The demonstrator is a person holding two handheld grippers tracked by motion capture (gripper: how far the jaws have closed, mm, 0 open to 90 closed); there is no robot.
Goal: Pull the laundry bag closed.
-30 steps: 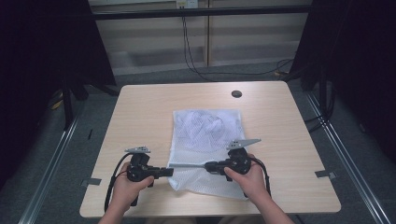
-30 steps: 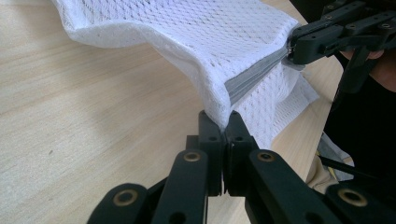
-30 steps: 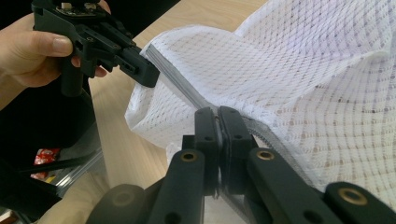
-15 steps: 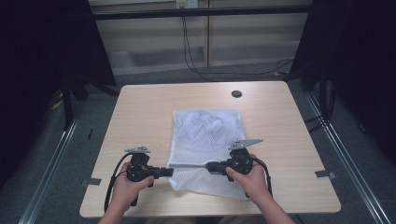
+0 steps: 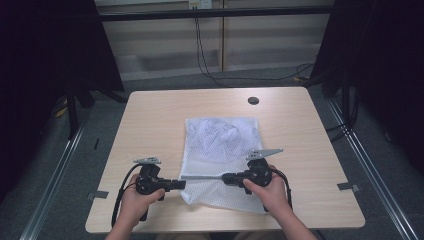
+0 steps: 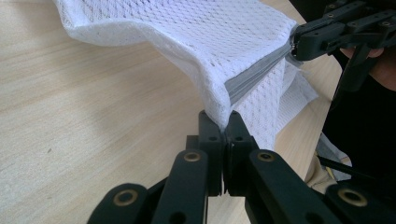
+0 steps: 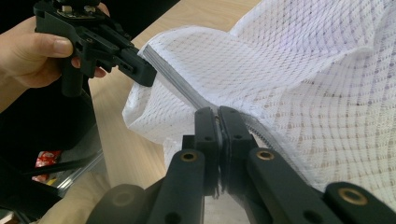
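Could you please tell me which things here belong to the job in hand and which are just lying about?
In use: mesh bag; its grey zip; left gripper; right gripper.
Lying about: dark round disc on the table; cables on the floor.

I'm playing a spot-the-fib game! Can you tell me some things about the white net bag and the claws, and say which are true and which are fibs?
1. Both claws pinch the white mesh bag. True.
2. The left claw is wide open. False: it is shut on the bag's corner.
3. The grey zipper stretches between the two claws. True.
4. The right claw holds a cup. False: it grips the bag at the zipper.
5. The bag hangs off the table. False: it lies on the tabletop.
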